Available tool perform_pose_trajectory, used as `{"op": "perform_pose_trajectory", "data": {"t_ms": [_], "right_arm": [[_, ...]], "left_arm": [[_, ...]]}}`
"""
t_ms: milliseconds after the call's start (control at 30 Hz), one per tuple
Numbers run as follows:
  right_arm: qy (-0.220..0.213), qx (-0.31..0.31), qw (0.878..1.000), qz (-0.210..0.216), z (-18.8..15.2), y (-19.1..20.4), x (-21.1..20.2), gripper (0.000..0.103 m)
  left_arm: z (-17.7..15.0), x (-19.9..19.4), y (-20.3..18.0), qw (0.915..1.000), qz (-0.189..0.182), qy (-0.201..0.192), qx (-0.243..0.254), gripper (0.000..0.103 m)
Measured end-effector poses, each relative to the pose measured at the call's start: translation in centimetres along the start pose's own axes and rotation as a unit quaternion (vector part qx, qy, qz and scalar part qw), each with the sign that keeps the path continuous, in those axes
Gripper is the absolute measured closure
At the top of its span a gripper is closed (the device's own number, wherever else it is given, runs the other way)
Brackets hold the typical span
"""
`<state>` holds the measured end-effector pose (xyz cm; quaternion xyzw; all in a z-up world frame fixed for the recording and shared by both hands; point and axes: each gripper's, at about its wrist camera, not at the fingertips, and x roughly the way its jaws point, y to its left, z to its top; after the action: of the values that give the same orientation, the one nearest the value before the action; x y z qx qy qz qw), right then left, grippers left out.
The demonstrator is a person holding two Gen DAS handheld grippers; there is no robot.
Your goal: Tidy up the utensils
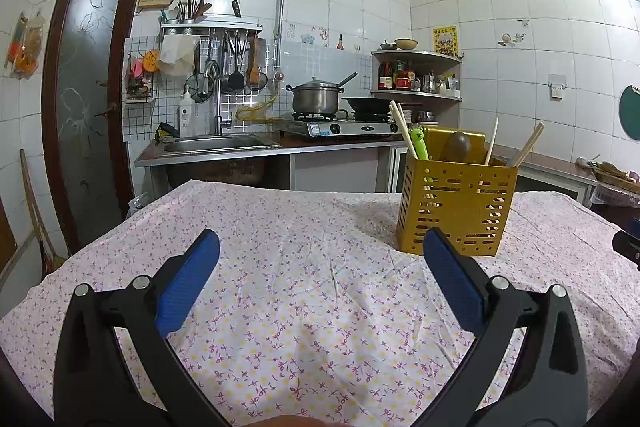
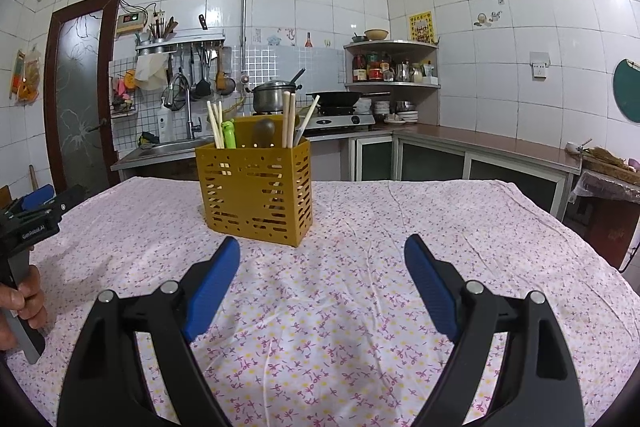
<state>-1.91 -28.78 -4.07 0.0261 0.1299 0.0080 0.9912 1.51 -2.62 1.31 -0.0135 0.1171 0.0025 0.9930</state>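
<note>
Yellow caddy [image 2: 256,187], perhaps six chopsticks [image 2: 216,125]

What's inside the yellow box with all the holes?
Sticking out of the yellow box are wooden chopsticks, a green utensil handle and a dark rounded spoon end. Their lower ends are mostly hidden behind its walls.

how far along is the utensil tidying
Looks finished or nearly: chopsticks, a green-handled utensil and a dark spoon all stand in the yellow holder. Left gripper and right gripper are open and empty. No loose utensils show on the tablecloth.
</note>
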Motion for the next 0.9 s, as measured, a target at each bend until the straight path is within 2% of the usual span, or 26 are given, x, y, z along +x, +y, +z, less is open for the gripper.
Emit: {"op": "perform_pose_trajectory", "data": {"t_ms": [200, 500, 900], "right_arm": [[0.008, 0.009, 1.0, -0.001, 0.0, -0.6, 0.2, 0.02], [-0.004, -0.033, 0.999, -0.012, 0.1, 0.8, -0.5, 0.02], [0.003, -0.013, 1.0, -0.01, 0.1, -0.3, -0.2, 0.019]], "left_arm": [[-0.1, -0.1, -0.4, 1.0, -0.002, -0.001, 0.005, 0.005], [0.0, 0.0, 0.0, 1.0, 0.001, -0.001, -0.001, 0.005], [-0.1, 0.1, -0.3, 1.0, 0.0, -0.003, 0.001, 0.005]]}}
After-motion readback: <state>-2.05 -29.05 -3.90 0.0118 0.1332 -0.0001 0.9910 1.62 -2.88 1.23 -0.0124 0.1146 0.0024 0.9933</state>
